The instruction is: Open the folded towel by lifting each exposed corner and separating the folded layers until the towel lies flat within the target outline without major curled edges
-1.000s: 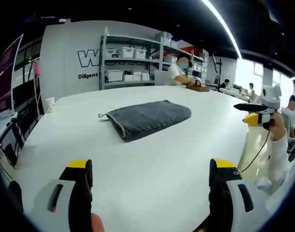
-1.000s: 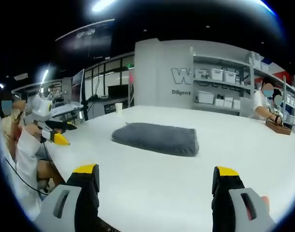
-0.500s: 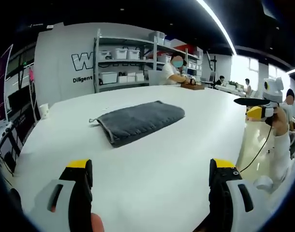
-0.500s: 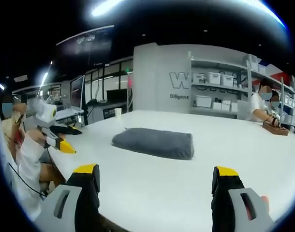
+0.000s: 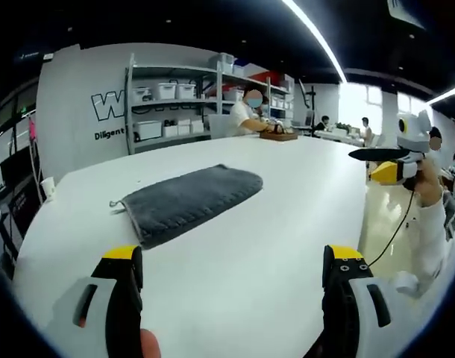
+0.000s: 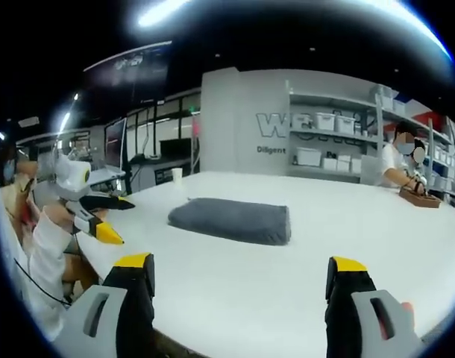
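Above table (image 5: 235, 253), tongs (image 5: 231, 280) agape, empty.

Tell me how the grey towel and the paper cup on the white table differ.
The towel is dark grey, soft and lies low and folded near the middle of the table; the paper cup is white, rigid and stands upright by the far edge. The towel looks far larger than the cup. Both rest on the table, untouched by either pair of tongs.
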`<state>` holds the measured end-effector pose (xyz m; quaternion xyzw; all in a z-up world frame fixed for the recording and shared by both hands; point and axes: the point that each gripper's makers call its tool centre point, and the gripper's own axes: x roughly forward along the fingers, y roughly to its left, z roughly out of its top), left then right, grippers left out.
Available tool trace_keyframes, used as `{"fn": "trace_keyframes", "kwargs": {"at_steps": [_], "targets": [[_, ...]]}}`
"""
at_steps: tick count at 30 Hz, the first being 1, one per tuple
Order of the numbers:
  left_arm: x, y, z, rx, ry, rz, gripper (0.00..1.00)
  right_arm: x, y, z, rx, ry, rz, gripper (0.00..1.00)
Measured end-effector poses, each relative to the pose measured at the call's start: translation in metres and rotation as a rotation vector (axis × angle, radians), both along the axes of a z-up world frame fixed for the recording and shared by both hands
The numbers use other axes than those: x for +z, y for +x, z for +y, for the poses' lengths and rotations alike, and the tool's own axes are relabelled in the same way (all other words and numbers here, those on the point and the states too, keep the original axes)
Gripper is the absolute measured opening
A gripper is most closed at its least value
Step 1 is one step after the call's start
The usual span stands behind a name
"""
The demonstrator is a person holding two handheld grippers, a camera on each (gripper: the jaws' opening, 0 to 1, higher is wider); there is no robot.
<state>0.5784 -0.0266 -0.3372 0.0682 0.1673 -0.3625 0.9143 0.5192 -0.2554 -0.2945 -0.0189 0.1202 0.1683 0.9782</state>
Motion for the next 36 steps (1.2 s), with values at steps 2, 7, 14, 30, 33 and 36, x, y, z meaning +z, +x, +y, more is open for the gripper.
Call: {"fn": "trace_keyframes", "kwargs": {"at_steps": [2, 7, 14, 30, 33, 36], "targets": [[0.001, 0.004, -0.008, -0.008, -0.013, -0.006, 1.00, 0.001, 0.000, 0.000, 0.002, 0.002, -0.003, 0.95], [0.002, 0.016, -0.028, -0.027, 0.027, -0.048, 1.00, 0.004, -0.002, -0.006, -0.007, 0.007, -0.009, 0.95], [0.016, 0.053, -0.056, -0.044, 0.131, -0.219, 1.00, 0.006, -0.003, -0.009, -0.020, 0.007, -0.011, 0.95], [0.011, 0.115, -0.131, -0.211, 0.358, -0.420, 1.00, 0.011, -0.005, -0.014, -0.031, 0.020, -0.024, 0.95], [0.010, 0.126, -0.148, -0.221, 0.385, -0.460, 1.00, 0.011, -0.006, -0.014, -0.031, 0.015, -0.024, 0.94], [0.014, 0.134, -0.166, -0.227, 0.461, -0.574, 1.00, 0.013, -0.007, -0.014, -0.033, 0.026, -0.032, 0.94]]}}
